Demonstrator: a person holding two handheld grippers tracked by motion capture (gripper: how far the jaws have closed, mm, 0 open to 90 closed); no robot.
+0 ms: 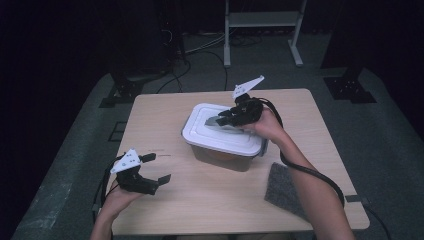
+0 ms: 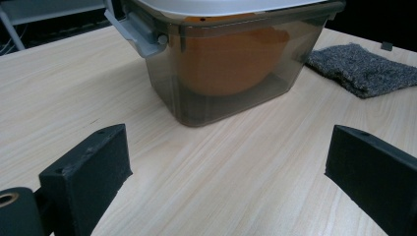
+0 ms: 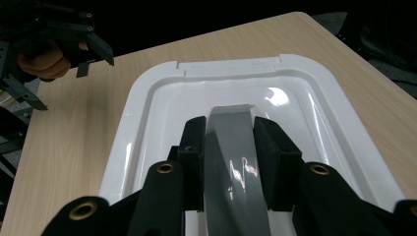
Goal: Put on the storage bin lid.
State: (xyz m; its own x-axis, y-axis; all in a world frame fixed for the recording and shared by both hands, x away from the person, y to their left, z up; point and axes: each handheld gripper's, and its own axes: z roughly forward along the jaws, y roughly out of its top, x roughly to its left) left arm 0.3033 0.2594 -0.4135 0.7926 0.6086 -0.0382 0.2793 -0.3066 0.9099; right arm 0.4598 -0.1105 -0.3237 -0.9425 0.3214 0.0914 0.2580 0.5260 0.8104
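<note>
Right gripper (image 3: 229,147) jaws clamp lid handle (image 3: 231,147); left gripper (image 1: 152,170) jaws wide.

Left gripper (image 1: 156,169) fingers spread wide; right gripper (image 3: 229,147) fingers clamped.

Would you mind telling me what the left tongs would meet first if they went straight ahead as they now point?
Probably the lidded container: it stands dead ahead of the open left tongs, with bare table between.
</note>
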